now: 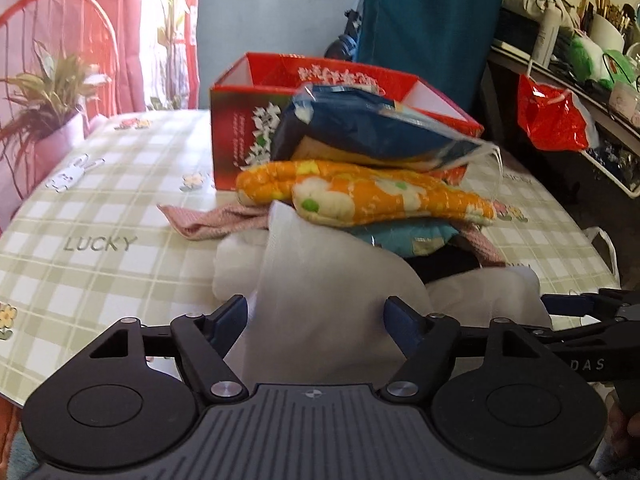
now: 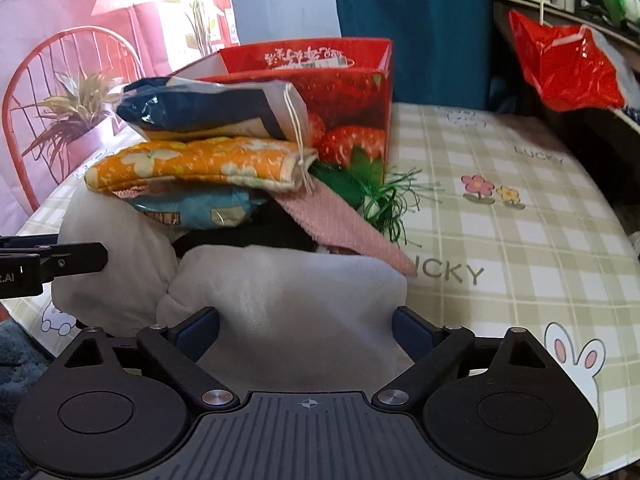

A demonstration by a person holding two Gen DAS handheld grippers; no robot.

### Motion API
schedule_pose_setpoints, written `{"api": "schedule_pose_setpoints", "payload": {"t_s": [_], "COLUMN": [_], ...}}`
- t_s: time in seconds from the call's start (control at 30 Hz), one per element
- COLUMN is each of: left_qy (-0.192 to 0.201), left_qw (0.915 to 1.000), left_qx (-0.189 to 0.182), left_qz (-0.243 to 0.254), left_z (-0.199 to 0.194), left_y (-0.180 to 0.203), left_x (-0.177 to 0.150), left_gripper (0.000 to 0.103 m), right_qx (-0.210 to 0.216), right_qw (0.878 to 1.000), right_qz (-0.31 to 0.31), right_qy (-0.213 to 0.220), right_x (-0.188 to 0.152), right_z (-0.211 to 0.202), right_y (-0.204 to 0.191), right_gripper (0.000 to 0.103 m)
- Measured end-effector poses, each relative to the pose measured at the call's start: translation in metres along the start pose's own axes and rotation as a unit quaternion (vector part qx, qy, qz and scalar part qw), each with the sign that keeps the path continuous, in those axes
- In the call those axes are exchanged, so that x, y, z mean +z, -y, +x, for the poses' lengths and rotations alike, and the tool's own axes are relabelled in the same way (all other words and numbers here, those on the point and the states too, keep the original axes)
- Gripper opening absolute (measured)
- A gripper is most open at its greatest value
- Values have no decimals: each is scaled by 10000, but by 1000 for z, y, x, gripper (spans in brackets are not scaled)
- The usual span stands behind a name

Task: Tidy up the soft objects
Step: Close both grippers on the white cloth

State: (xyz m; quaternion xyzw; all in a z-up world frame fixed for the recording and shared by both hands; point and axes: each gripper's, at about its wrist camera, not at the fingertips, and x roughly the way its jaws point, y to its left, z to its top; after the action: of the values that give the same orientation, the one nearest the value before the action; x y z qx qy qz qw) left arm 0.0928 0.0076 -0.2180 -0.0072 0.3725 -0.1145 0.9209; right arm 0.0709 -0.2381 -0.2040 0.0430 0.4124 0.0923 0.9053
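Observation:
A heap of soft things lies on the checked tablecloth [image 1: 100,264] in front of a red strawberry box [image 2: 352,120]. From the top down it holds a dark blue packet in a clear bag [image 1: 360,124], an orange flowered mitt [image 1: 360,196], a light blue packet [image 2: 196,208] and a pink towel [image 2: 344,228]. A white cloth [image 1: 320,272] bulges at the near side. My left gripper [image 1: 316,316] stands open around one fold of it. My right gripper [image 2: 306,324] stands open around another white fold [image 2: 288,292]. Both pairs of pads sit at the cloth's sides.
Green raffia [image 2: 384,204] pokes out beside the box. A red chair [image 1: 60,20] and a potted plant [image 1: 52,112] stand past the table's left edge. A red plastic bag [image 2: 560,64] hangs from a cluttered shelf [image 1: 580,72] on the right.

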Motion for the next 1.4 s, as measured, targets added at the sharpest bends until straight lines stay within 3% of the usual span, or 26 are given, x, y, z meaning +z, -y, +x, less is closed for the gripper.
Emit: {"api": "schedule_pose_setpoints", "payload": {"t_s": [0.17,0.6,0.67,0.83,0.93,1.13,1.4], "left_qy": [-39,-70,-27,159,178,228,202], "left_qw": [9998,9999,9999,9988,9983,9984,9985], "left_qx": [22,-55,-21,-102,-192,-314,-300], "left_qz": [196,79,155,448,523,416,411], "left_z": [7,28,26,17,15,14,15], "left_y": [6,0,2,12,15,12,11], "left_x": [-3,-5,-5,-6,-6,-7,-8], "left_gripper": [77,84,80,49,40,29,28], "right_qx": [119,485,560,746,820,934,986], "right_qw": [9998,9978,9975,9965,9960,9953,9951], "right_qz": [29,203,189,55,23,35,-16], "right_qy": [-143,-401,-397,-379,-342,-238,-71], "right_x": [-3,-7,-7,-7,-8,-8,-7], "right_z": [7,27,26,23,21,19,12], "right_y": [1,7,7,3,2,2,-1], "right_gripper": [86,71,66,46,38,26,19]}}
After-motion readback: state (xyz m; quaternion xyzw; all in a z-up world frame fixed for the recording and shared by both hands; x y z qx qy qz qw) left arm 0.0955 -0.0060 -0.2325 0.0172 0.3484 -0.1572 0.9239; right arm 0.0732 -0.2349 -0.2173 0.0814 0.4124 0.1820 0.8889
